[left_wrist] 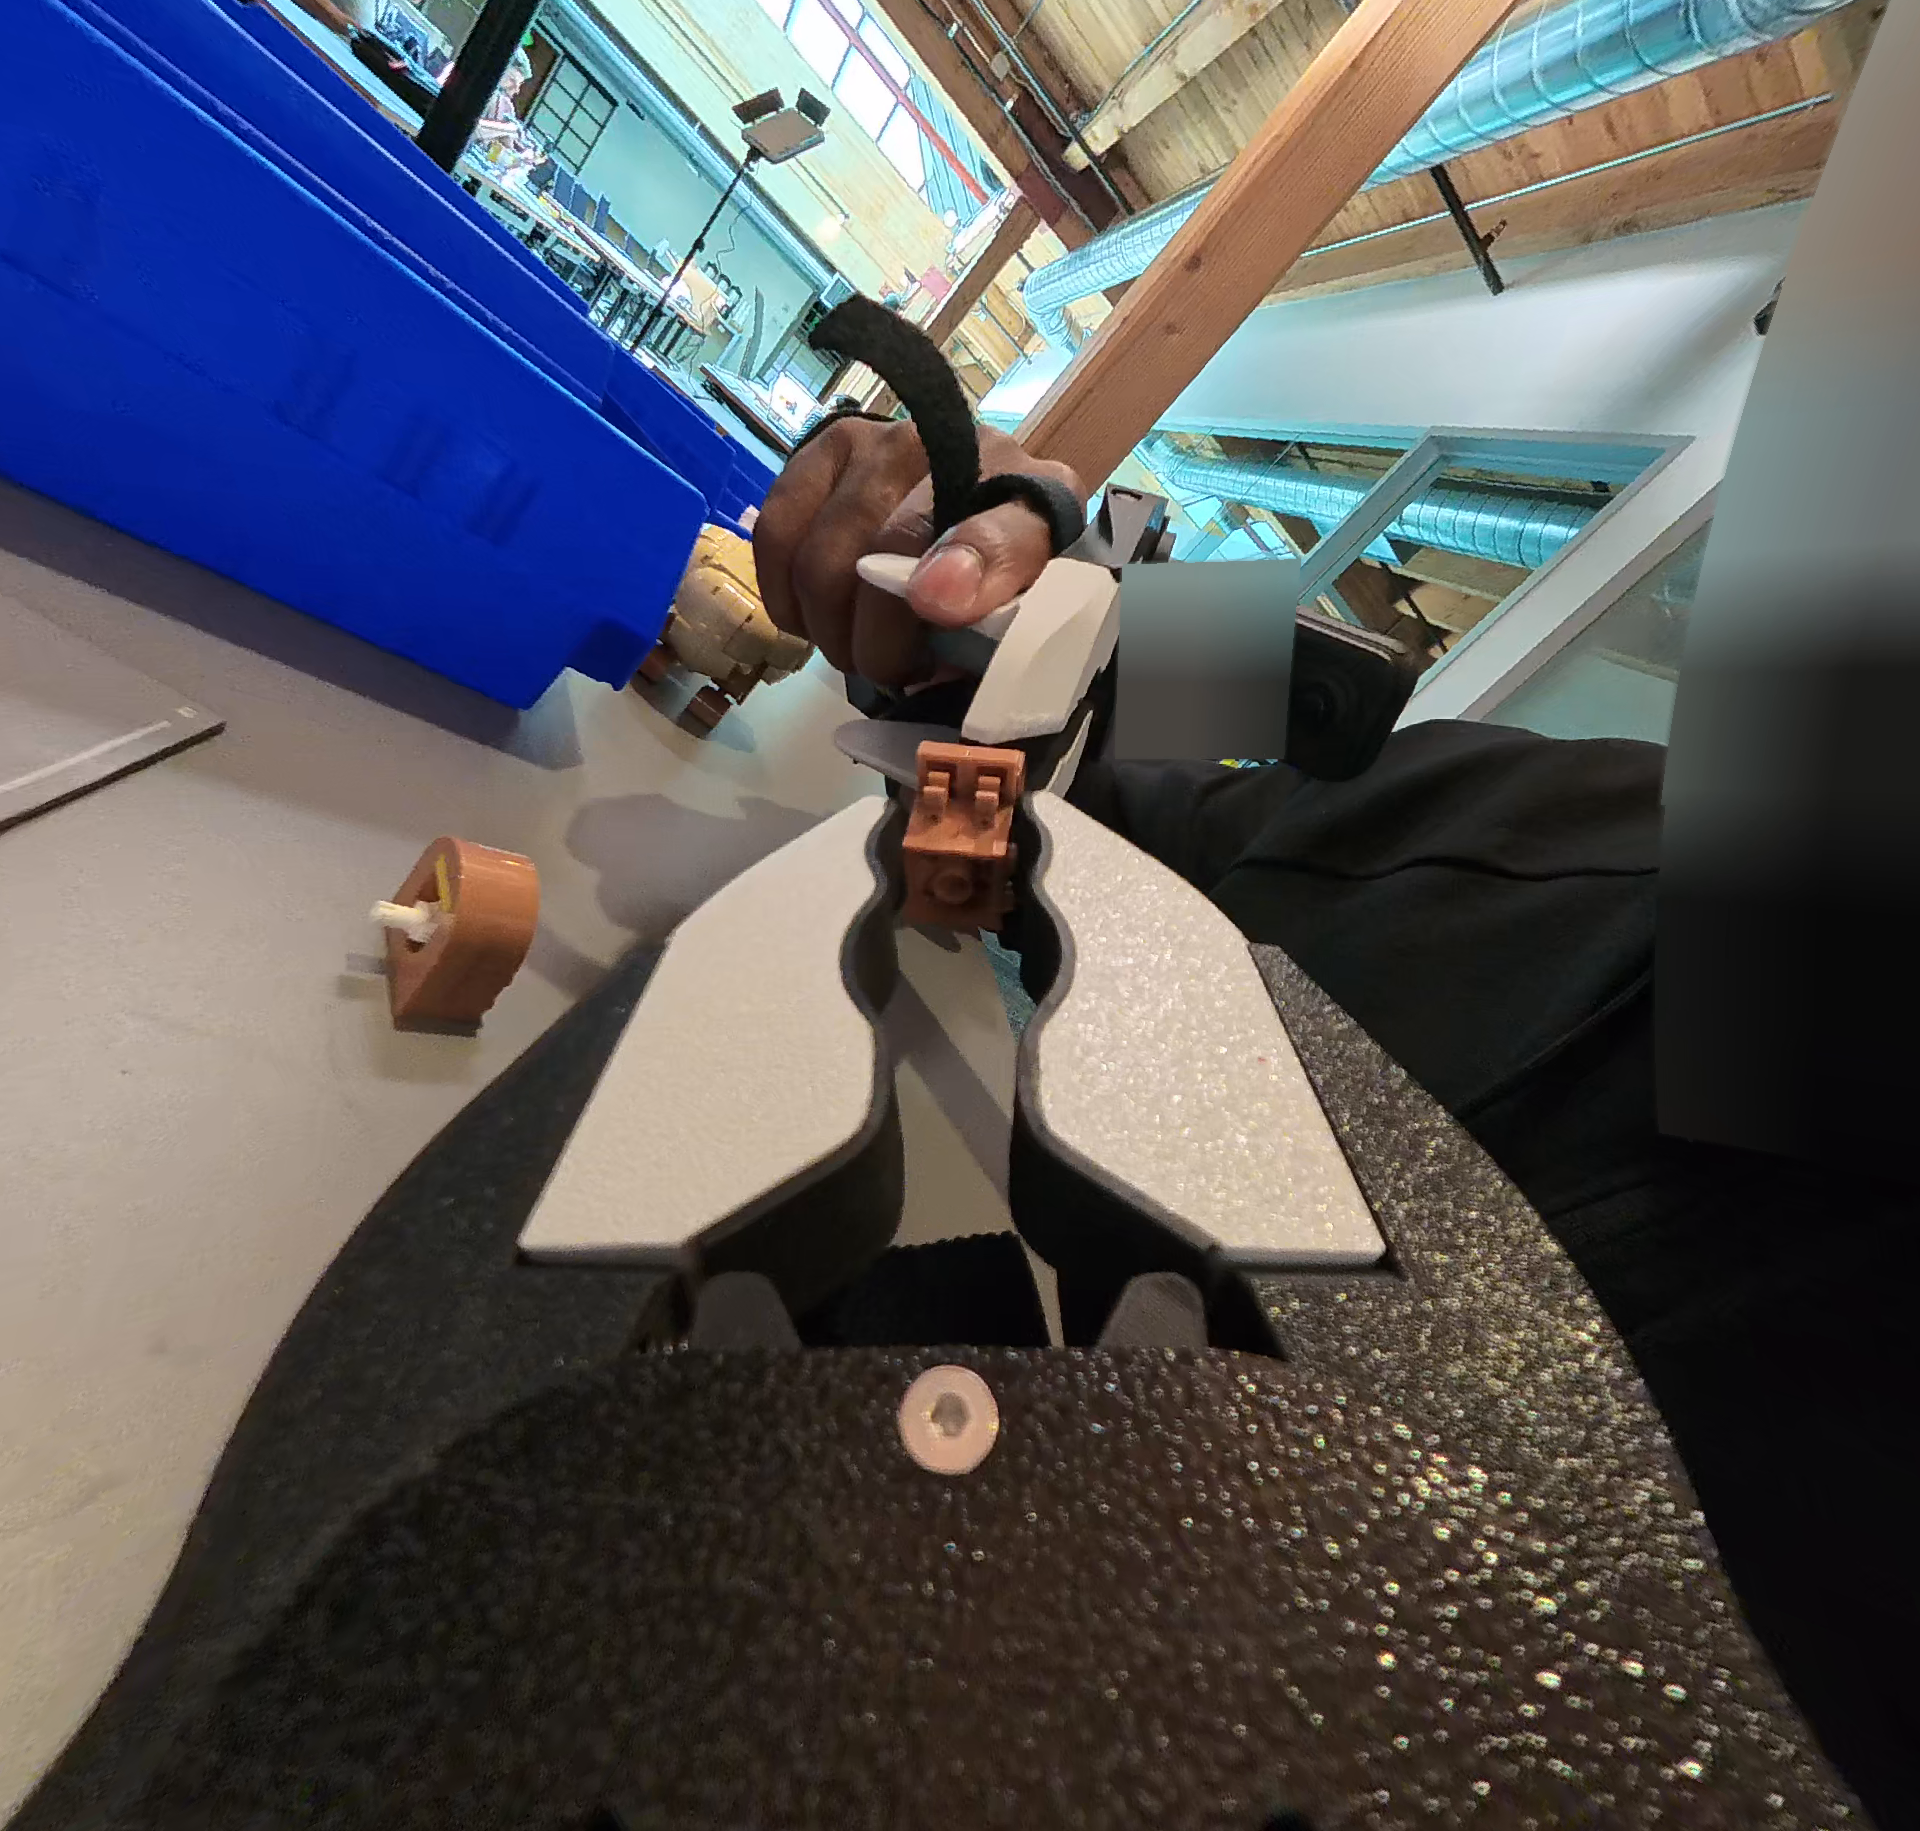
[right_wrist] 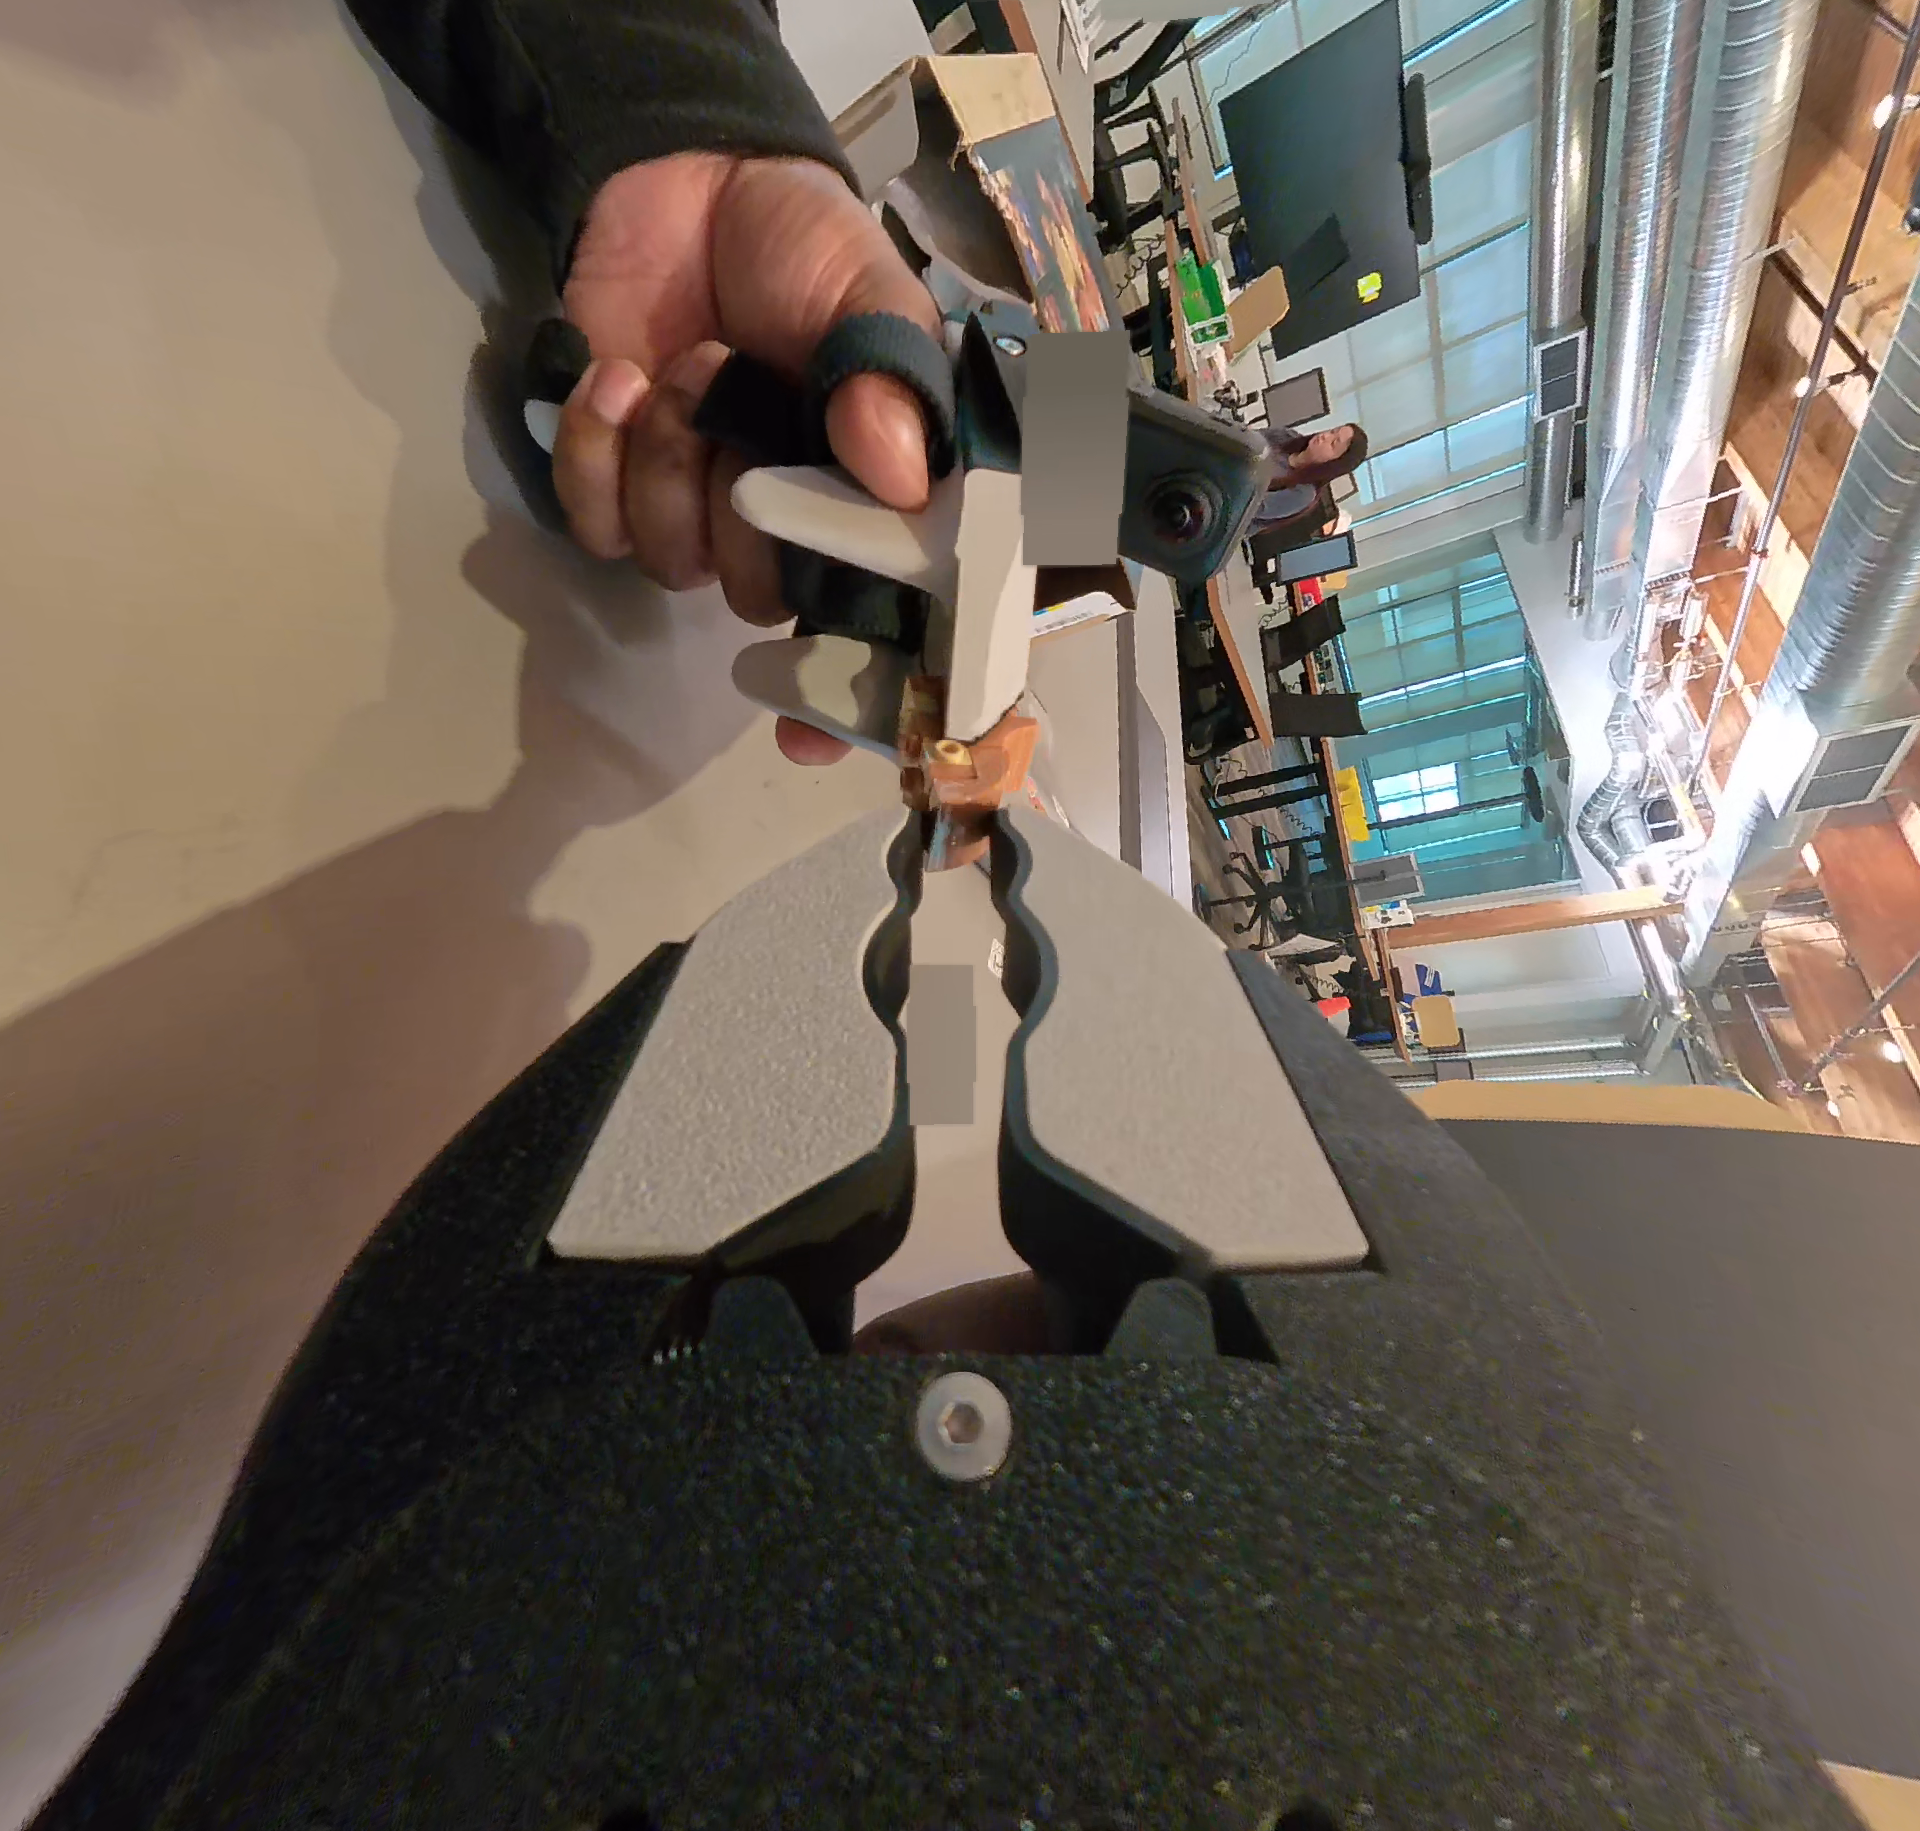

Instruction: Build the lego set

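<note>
My left gripper [left_wrist: 958,851] is shut on a small brown brick piece [left_wrist: 961,825], with both pads pressed on its sides, held above the grey table [left_wrist: 208,1106]. My right gripper [right_wrist: 954,841] is shut on the other end of the same brown brick piece [right_wrist: 971,758], which has a tan stud on it. The two grippers face each other tip to tip. The right gripper [left_wrist: 966,742] shows in the left wrist view just beyond the piece. The left gripper [right_wrist: 914,711] shows in the right wrist view, gripping the piece's far end. A hand holds each gripper.
A brown round brick part with a white peg [left_wrist: 462,934] lies on the table at the left. A tan brick figure [left_wrist: 727,618] stands by blue bins [left_wrist: 312,379]. A dark mat [left_wrist: 94,753] lies at the far left. A cardboard box [right_wrist: 977,108] stands behind. The tips of both grippers are at nearly the same place.
</note>
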The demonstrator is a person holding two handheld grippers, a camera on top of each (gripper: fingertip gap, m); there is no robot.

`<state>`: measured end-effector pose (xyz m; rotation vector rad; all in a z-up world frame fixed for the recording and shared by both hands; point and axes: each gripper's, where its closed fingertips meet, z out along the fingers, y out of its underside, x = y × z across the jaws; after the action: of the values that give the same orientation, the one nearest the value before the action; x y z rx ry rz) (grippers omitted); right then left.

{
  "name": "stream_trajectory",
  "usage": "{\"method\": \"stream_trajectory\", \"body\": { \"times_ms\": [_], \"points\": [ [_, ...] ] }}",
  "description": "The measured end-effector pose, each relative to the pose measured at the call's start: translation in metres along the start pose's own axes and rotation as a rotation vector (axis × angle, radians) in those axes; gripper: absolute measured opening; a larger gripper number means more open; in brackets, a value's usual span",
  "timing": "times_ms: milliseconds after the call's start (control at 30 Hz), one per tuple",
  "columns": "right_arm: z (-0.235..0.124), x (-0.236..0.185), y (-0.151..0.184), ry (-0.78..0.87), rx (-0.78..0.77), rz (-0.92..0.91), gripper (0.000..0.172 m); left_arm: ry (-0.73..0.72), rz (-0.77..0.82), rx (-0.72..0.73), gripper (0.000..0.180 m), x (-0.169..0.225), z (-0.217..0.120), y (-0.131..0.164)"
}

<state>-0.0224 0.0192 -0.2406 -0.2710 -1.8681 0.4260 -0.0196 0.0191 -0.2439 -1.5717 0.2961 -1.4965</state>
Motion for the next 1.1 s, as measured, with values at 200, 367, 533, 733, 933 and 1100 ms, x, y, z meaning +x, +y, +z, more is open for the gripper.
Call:
{"method": "stream_trajectory", "body": {
  "times_ms": [200,367,533,733,933,1100],
  "points": [
    [0.000,0.000,0.000,0.003,0.007,0.006,0.012,0.005,-0.006,0.012,0.018,0.000,0.000,-0.001],
    [0.001,0.001,0.000,0.012,0.004,0.008,0.012,0.002,-0.009,0.022,0.018,0.000,0.000,-0.003],
    [0.001,0.003,0.002,0.030,-0.003,0.000,0.012,0.005,-0.008,0.035,0.018,-0.001,0.001,-0.006],
    [0.000,0.010,-0.001,0.078,-0.005,0.009,0.014,0.044,-0.038,0.074,0.019,0.003,0.001,-0.011],
    [0.000,0.007,-0.002,0.062,0.000,0.018,0.022,0.053,-0.050,0.083,0.019,0.003,0.001,-0.011],
    [-0.001,0.008,0.000,0.063,-0.005,0.016,0.023,0.061,-0.054,0.082,0.019,0.003,0.002,-0.011]
  ]
}}
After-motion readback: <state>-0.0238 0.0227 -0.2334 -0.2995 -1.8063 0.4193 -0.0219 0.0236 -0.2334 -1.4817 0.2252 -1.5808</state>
